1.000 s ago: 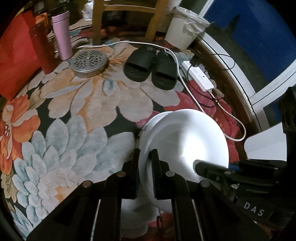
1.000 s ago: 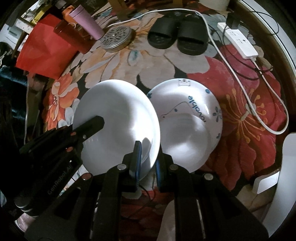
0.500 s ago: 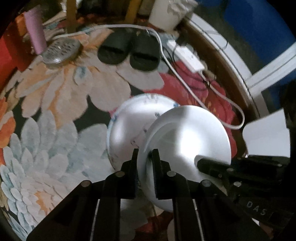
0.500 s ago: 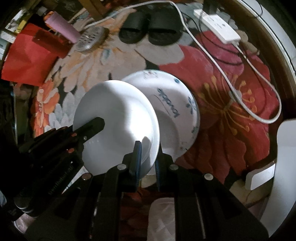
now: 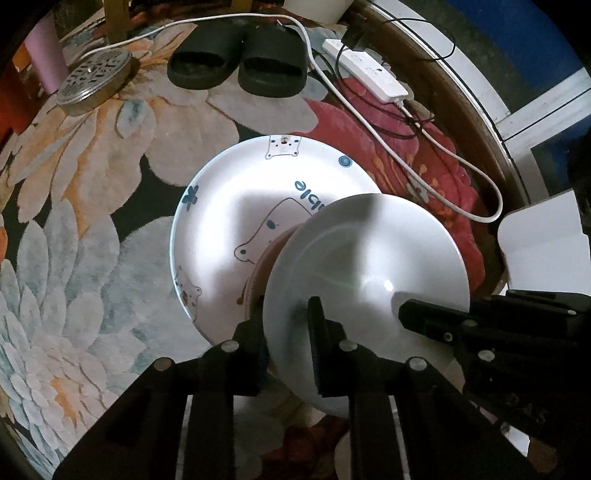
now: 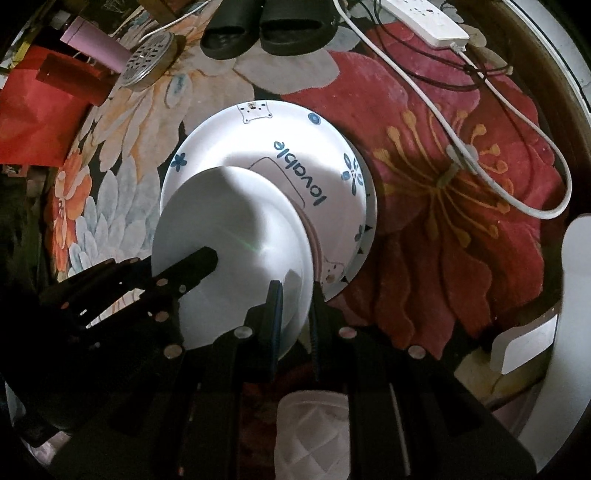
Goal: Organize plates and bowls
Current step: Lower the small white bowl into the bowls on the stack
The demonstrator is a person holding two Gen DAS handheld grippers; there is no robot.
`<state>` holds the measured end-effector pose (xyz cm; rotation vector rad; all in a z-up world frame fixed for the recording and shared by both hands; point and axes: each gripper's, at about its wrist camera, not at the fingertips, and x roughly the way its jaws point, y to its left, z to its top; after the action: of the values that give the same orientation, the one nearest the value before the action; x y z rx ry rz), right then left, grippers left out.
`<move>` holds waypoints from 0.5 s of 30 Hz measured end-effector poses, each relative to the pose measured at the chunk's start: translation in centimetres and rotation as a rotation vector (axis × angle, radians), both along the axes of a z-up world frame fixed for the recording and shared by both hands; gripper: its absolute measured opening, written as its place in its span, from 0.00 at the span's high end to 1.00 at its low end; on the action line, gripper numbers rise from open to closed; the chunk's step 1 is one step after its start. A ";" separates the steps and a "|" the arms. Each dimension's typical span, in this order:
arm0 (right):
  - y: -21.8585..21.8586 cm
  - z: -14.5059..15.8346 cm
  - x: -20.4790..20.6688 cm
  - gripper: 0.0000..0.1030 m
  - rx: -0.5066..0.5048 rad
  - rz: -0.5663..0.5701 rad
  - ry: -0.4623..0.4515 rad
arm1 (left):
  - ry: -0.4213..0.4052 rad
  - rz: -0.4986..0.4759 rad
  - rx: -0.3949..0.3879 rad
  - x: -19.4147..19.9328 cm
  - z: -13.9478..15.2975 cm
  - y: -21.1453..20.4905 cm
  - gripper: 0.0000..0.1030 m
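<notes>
Left wrist view shows the left tool [image 5: 286, 347] with its jaws straddling the near rim of a plain white plate [image 5: 369, 266]; the jaws are opening, the rim still between them, and it is hard to tell whether the pads press on it. The plate is tilted and hangs over the near right part of a bigger printed plate [image 5: 229, 221], which lies on a flowered rug [image 5: 74, 258]. A brownish band shows under the white plate's raised edge. The right tool [image 5: 406, 310] reaches onto the same plate from the right side.

From the right wrist view, the right tool [image 6: 293, 314] is closed on the plain plate's [image 6: 229, 229] near rim, one finger on each face. The left tool [image 6: 207, 258] comes in from the left and rests on the plate's top. The printed plate [image 6: 258, 140] carries blue flowers and the word "lovable". Beyond it on the rug [image 6: 424, 184] are black slippers [image 6: 266, 22], a white cable [image 6: 480, 110] and a round metal lid [image 6: 147, 62].
</notes>
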<state>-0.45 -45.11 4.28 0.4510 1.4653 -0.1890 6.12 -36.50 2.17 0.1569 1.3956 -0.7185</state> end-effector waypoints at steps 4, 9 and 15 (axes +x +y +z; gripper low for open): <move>-0.1 0.0 0.1 0.84 -0.001 -0.002 -0.003 | 0.023 0.002 -0.020 0.1 -0.1 0.1 0.73; -0.4 -0.2 0.2 0.84 0.007 -0.017 0.010 | 0.043 0.006 -0.042 0.1 0.2 0.1 0.59; -0.8 1.1 0.2 0.84 -0.010 -0.018 -0.024 | 0.056 0.017 -0.075 0.3 1.0 0.5 0.47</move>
<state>-0.27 -45.95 5.39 0.4572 1.4365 -0.2039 6.39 -36.02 3.17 0.0659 1.4195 -0.7654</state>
